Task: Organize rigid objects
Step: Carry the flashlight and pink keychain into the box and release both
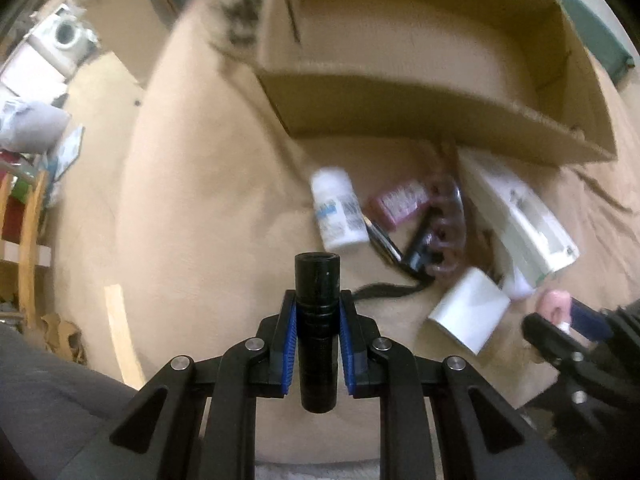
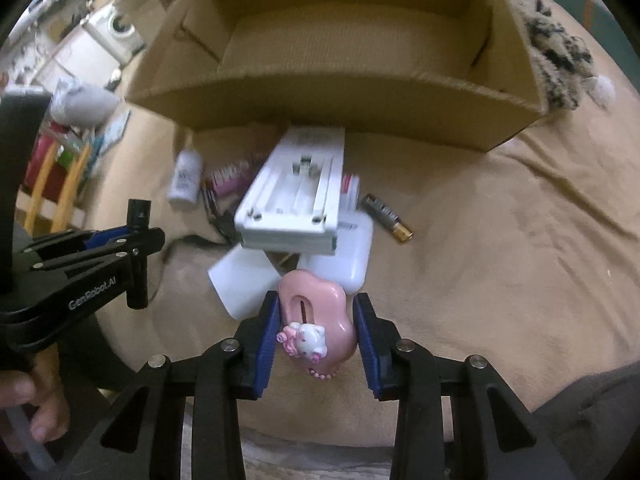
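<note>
Cardboard box [image 2: 320, 92] sits open on the tan blanket [image 2: 500, 240], at the far side of the pile. Floor of the box shows bare; far corners cut off by the frame in both views.

Left claw [image 1: 318, 304] clamped on a black tube [image 1: 317, 332], held upright between the blue pads, above the blanket and short of the box. Right claw [image 2: 315, 312] has a pink holder [image 2: 320, 312] with a white cat figure between its pads; left pad touches it, right pad looks just off it, so grip is hard to confirm.

Loose on the blanket just in front of the box: white bottle [image 1: 340, 212], pink packet [image 1: 400, 202], white tray-like plastic part [image 2: 296, 196] lying over a flat white case [image 2: 344, 260], white card [image 2: 244, 284], battery [image 2: 388, 218].

Left view is motion-blurred: dark purple clip-like thing [image 1: 444, 232] and black cord [image 1: 384, 290] can't be identified. Spotted fuzzy thing [image 2: 556, 56] touches the box's right wall, partly cut off.
</note>
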Demonstrator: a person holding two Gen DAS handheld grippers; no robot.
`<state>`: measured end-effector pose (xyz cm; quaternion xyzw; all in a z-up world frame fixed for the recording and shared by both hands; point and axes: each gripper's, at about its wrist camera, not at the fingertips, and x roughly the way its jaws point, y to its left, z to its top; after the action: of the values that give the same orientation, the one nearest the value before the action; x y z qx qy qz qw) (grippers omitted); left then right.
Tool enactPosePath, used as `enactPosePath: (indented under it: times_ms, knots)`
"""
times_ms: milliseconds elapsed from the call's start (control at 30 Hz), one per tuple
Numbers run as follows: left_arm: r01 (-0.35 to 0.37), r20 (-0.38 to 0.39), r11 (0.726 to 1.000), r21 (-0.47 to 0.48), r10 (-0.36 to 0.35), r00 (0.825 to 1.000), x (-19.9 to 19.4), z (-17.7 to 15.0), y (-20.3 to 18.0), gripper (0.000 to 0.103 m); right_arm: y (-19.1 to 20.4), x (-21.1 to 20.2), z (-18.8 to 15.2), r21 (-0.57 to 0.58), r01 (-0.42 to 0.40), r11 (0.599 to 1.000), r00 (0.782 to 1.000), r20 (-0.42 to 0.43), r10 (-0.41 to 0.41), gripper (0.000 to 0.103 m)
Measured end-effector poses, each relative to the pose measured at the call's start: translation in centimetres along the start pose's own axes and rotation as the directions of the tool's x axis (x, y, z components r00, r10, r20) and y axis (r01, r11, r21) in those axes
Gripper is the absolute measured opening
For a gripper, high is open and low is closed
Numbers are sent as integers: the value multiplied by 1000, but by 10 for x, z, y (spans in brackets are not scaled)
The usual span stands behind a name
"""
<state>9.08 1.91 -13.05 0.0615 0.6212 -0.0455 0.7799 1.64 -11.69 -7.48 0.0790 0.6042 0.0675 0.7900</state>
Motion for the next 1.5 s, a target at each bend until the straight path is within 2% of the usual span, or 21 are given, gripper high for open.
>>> enactPosePath:
  times_ms: [100,200,333,467,600,767,1100,1200,1400,1500]
  knots:
    - [12,54,999,-38,-9,998,-18,0,18,17,-10,-26,8,14,-55,998,994,93,53,39]
    - [39,92,995,-93,-31,995,-37,3,27,17,-20,-44,9,-1,-107,994,969,226,105,39]
    - [50,168,991,-124,-28,985,-62,13,50,17,-19,-56,9,-18,-102,995,949,298,103,39]
    - [67,216,988,-142,-35,976,-78,21,41,17,-26,-68,12,-1,-116,993,942,318,110,39]
    - [84,249,987,-140,-48,967,-99,29,39,17,-31,-49,27,3,-125,992,937,329,117,39]
    - [114,293,985,-130,-72,953,-104,47,33,17,-47,-50,47,3,-122,993,926,359,113,39]
    - [169,420,984,-54,-132,898,-146,102,13,17,-75,-61,97,21,-181,983,881,447,153,39]
    - [189,443,981,-45,-150,884,-155,118,5,17,-85,-56,114,48,-199,979,880,447,157,39]
    - [190,433,980,-62,-145,890,-148,149,-7,17,-99,-34,136,106,-212,972,894,423,149,39]
    - [192,462,979,-71,-139,876,-152,164,-9,17,-101,-30,142,111,-226,968,891,426,159,39]
